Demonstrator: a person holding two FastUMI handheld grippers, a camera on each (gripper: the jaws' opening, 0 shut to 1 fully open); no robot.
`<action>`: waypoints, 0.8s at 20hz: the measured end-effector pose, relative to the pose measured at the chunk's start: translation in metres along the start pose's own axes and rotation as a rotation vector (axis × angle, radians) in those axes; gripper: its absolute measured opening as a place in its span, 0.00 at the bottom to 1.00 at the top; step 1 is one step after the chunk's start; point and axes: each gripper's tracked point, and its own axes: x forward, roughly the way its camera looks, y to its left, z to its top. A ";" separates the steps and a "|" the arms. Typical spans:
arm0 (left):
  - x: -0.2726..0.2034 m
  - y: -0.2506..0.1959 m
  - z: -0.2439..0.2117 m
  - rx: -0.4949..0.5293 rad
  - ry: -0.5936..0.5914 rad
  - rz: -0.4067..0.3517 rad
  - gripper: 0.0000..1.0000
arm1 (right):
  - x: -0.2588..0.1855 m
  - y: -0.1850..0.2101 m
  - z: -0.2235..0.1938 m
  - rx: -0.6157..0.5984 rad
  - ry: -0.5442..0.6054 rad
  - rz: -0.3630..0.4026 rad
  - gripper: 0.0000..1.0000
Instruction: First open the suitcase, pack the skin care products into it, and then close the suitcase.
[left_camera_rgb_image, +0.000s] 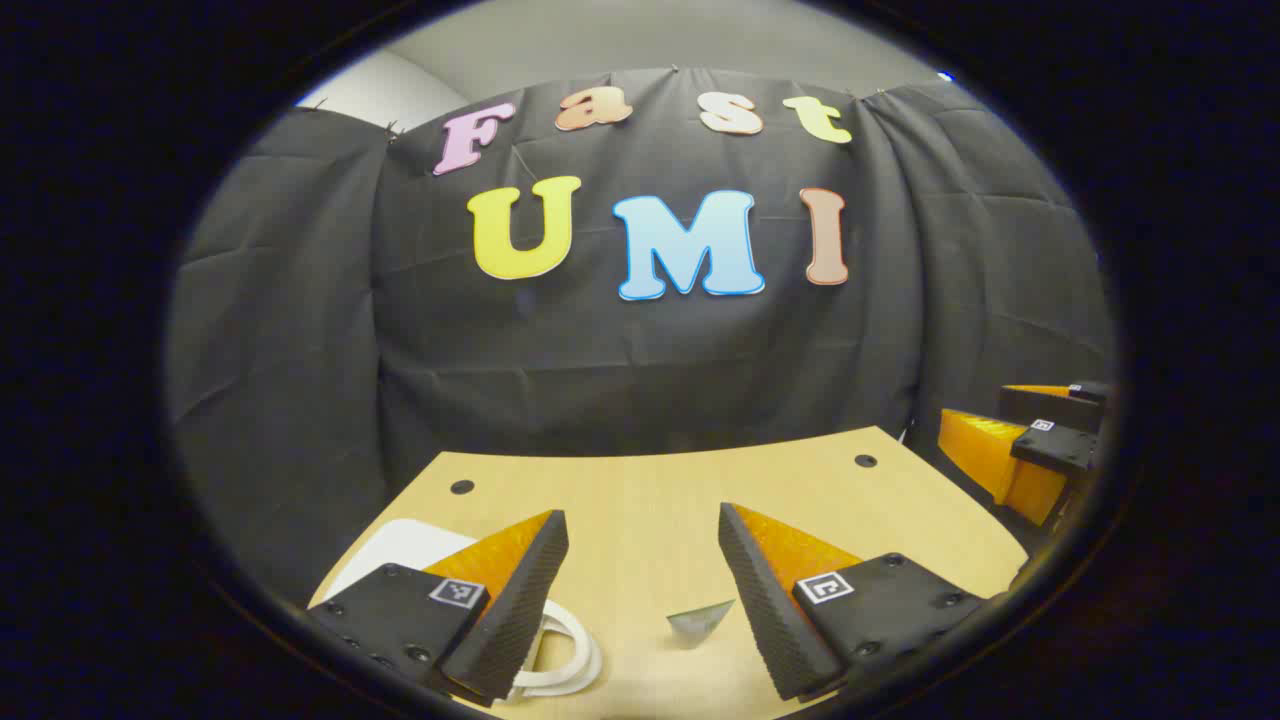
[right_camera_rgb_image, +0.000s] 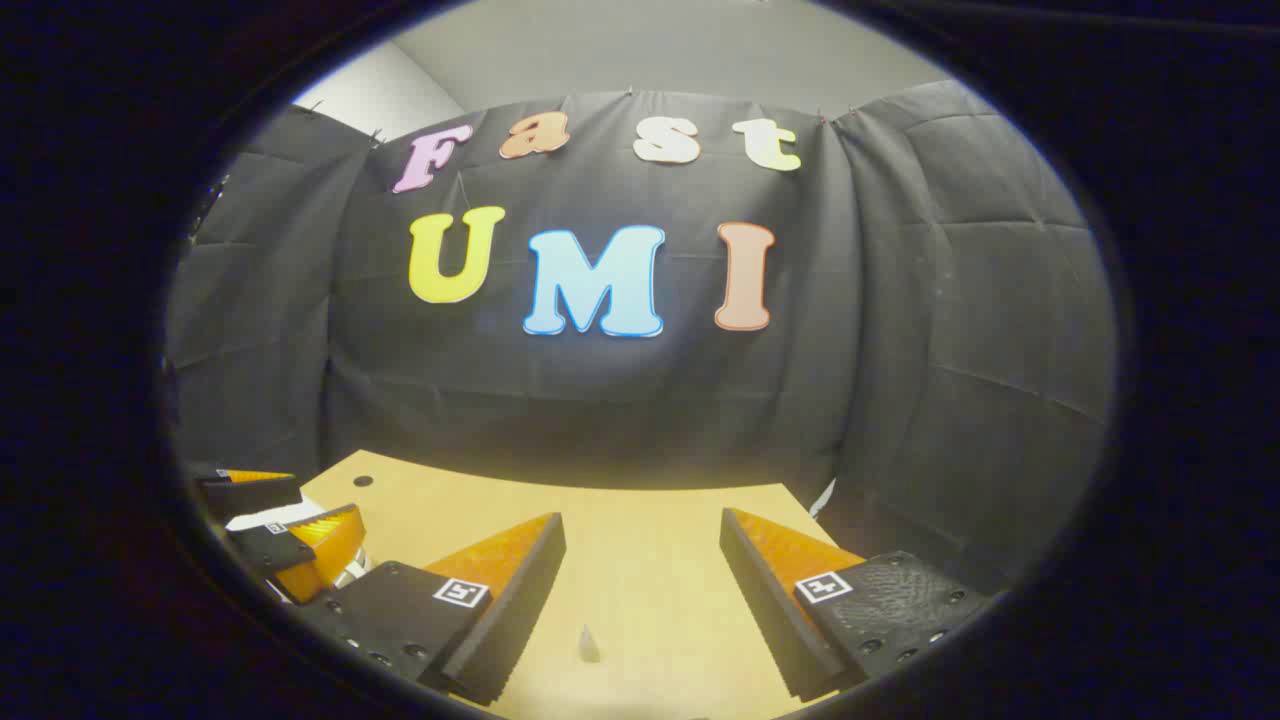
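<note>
Two tongs are in play, one per hand, and both hover low over one pale wooden counter (left_camera_rgb_image: 650, 500). In the left gripper view, the left tongs (left_camera_rgb_image: 643, 575) stand spread wide, with bare counter between the two fingers and nothing pinched. Nearest of all, just under the left-hand finger at the counter's near edge, lies a white looped handle (left_camera_rgb_image: 570, 655), joined to a white flat-topped thing (left_camera_rgb_image: 400, 550) that runs back along the counter's left side; it may be the suitcase, but too little of it shows to be sure. Its surface is plain white and smooth. Between the fingers, a little nearer the right-hand one, a single small grey-green pointed object (left_camera_rgb_image: 700, 622) rests on the counter; what it is cannot be told.

In the right gripper view, the right tongs (right_camera_rgb_image: 642, 575) are likewise spread apart and hold nothing. One small grey pointed tip (right_camera_rgb_image: 589, 645) sits on the counter between the fingers.

Farther back on the counter, two dark round holes (left_camera_rgb_image: 462, 487) mark its far corners in the left gripper view; one shows in the right gripper view.

Each view also catches the other tongs off to the counter's side: the right tongs at the counter's right edge, the left tongs at its left edge, each with fingers apart.

Behind the counter hangs the black cloth wall (left_camera_rgb_image: 640, 360).
</note>
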 end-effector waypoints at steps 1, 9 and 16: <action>0.002 -0.001 -0.004 -0.002 0.005 -0.003 0.97 | 0.000 -0.001 -0.005 0.003 0.014 0.000 0.94; 0.011 0.025 -0.077 -0.003 0.186 0.084 0.97 | -0.004 -0.013 -0.025 0.005 0.067 -0.027 0.95; 0.034 0.052 -0.152 0.013 0.419 0.092 0.98 | -0.009 -0.018 -0.036 -0.006 0.095 -0.049 0.95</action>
